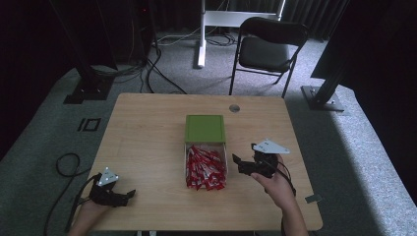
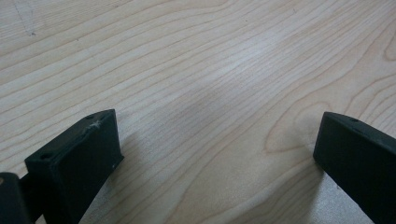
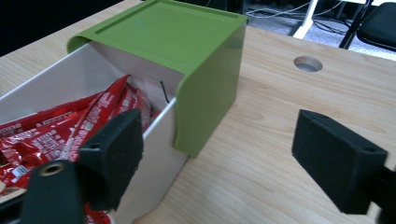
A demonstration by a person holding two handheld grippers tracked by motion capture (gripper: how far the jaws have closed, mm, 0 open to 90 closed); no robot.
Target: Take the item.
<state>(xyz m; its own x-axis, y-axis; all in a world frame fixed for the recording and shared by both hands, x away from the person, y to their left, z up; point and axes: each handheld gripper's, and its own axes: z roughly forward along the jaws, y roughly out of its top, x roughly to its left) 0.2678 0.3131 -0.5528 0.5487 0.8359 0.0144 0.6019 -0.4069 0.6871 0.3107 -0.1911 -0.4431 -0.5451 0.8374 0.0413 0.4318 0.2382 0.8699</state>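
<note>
A green box (image 1: 205, 128) stands at the middle of the wooden table (image 1: 147, 128), with its white drawer (image 1: 186, 162) pulled out toward me. Several red packets (image 1: 205, 168) fill the drawer. My right gripper (image 1: 239, 163) hovers just right of the drawer, open, jaws empty. In the right gripper view the green box (image 3: 187, 70) and the red packets (image 3: 70, 130) sit close ahead, with the gripper (image 3: 219, 154) spread wide beside the drawer wall (image 3: 159, 154). My left gripper (image 1: 127, 195) rests low near the table's front left, open. The left gripper view has its jaws (image 2: 215, 154) wide apart over bare wood.
A round cable hole (image 1: 234, 108) is in the table's far edge. A black chair (image 1: 268, 46) stands behind the table. Cables (image 1: 66, 164) lie on the carpet at left. Black stand bases (image 1: 322, 98) flank the table.
</note>
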